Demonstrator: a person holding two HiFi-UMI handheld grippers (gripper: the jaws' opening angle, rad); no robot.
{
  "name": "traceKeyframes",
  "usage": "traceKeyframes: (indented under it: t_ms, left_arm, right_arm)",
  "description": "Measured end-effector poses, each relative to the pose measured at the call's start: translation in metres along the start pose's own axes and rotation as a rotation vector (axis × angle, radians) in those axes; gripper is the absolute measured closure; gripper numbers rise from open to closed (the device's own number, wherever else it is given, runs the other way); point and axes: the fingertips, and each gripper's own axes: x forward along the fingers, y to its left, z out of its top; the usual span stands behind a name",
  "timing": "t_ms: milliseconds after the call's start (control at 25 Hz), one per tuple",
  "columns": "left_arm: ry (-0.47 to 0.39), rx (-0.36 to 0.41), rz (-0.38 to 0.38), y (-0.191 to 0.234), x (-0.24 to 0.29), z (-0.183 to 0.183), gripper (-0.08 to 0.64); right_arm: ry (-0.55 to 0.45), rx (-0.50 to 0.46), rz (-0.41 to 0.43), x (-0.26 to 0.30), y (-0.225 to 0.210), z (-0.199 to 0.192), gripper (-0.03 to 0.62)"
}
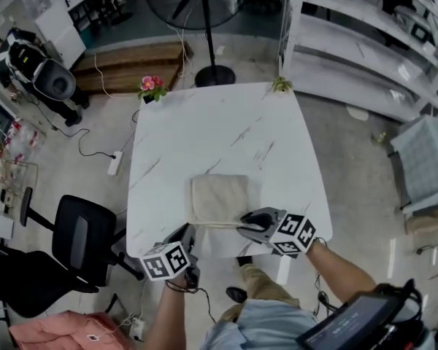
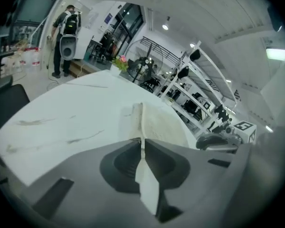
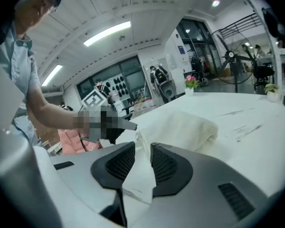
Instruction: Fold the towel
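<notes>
A square white table top with grey marble veining (image 1: 219, 130) is seen from above. A folded cream terry-cloth towel (image 1: 219, 197) lies flat on it, close to the edge nearest the person and roughly midway between the table's sides. The person's two bare forearms reach in from the bottom of the head view. The left gripper (image 1: 188, 230), grey plastic carrying a cube of black-and-white square markers, sits at the towel's near left corner, by the table's near edge. In the left gripper view its dark jaws are pressed almost together on a thin upright edge of the towel, and the rest of the cloth stretches away over the table beyond. The right gripper (image 1: 243, 223), of the same build, lies at the towel's near right corner. In the right gripper view its ribbed black jaws pinch a flap of the cream cloth, which runs down between them, while the bulk of the towel rests in a soft fold just beyond. A small pot of pink flowers (image 1: 151, 86) stands at the table's far left corner and a small green plant (image 1: 281, 84) at its far right corner. A black office chair (image 1: 80, 235) stands on the floor left of the table, a black pedestal fan (image 1: 204, 20) beyond it, and white shelving (image 1: 365, 49) to the right.
</notes>
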Motion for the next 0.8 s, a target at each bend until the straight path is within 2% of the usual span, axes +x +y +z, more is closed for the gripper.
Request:
traceKeyframes:
  t_ms: [80, 160, 240, 400, 480, 600, 720, 800]
  left_arm:
    - [-0.079, -0.016, 0.049, 0.002, -0.031, 0.003, 0.532]
    - [-0.172, 0.016, 0.094, -0.006, -0.064, 0.015, 0.532]
    - [-0.297, 0.098, 0.113, -0.028, -0.097, 0.050, 0.532]
    - [-0.588, 0.314, 0.130, -0.091, -0.161, 0.151, 0.532]
    - [-0.691, 0.401, 0.144, -0.120, -0.187, 0.186, 0.532]
    - [-0.773, 0.468, 0.169, -0.148, -0.210, 0.208, 0.534]
    - [-0.789, 0.446, 0.191, -0.149, -0.216, 0.209, 0.538]
    - [-0.775, 0.421, 0.190, -0.146, -0.211, 0.203, 0.541]
  right_arm:
    - [-0.069, 0.025, -0.063, -0.011, 0.007, 0.019, 0.476]
    - [-0.128, 0.020, -0.120, -0.017, 0.017, 0.041, 0.477]
    - [-0.185, -0.040, -0.158, -0.021, 0.028, 0.078, 0.479]
    - [-0.350, -0.188, -0.245, -0.035, 0.052, 0.183, 0.513]
    - [-0.430, -0.241, -0.293, -0.049, 0.066, 0.227, 0.518]
    - [-0.514, -0.318, -0.360, -0.067, 0.083, 0.267, 0.548]
    - [-0.538, -0.392, -0.421, -0.068, 0.086, 0.277, 0.577]
    - [-0.534, -0.394, -0.436, -0.067, 0.083, 0.270, 0.577]
